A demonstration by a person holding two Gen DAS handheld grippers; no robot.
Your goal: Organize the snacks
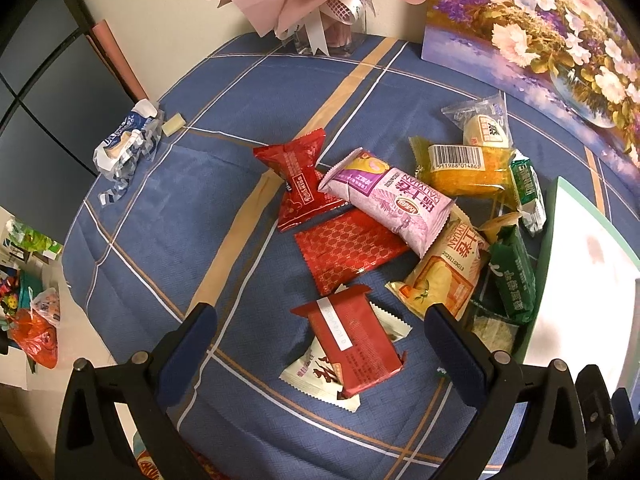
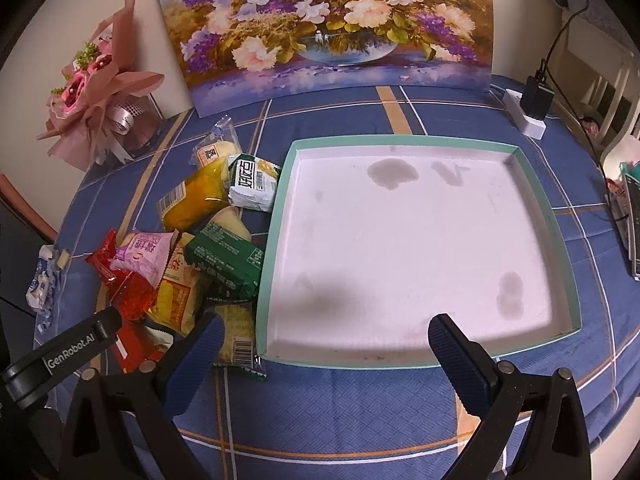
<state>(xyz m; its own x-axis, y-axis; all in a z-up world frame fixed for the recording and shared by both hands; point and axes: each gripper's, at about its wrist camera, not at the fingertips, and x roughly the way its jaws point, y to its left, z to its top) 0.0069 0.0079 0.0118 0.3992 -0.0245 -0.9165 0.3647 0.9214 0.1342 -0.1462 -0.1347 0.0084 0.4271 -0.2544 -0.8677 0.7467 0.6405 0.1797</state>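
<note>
— Two claws, both with fingers spread wide and nothing between them. The left gripper hangs over a dark red rectangular foil snack packet, which lies between its blue-padded fingers on the blue plaid tablecloth.

— Is that packet touching a pad?

— No, it sits apart from both, nearer the right-hand one. It lies across a cream zigzag-edged packet with brown figures.

— And the other snacks, taking the red packet as the mark?

— Just beyond it lies a flat red foil packet with a gold lattice print. Beyond that, a red twisted-end wrapper and a pink pillow-shaped pack that overlaps both reds. To the right of the mark, a yellow-and-orange cake pack and a dark green bar pack; farther off, a clear yellow pack with a barcode and a clear bag holding a pale bun.

— Where is the tray?

— The shallow square box with a mint-green rim and stained white floor lies right of the heap, with the green bar pack near its wall; I cannot tell if they touch. It holds no snack. The right gripper hovers over its near edge, released.

— Anything far from the mark?

— A crumpled blue-and-white wrapper well off to the left, near the table edge.
</note>
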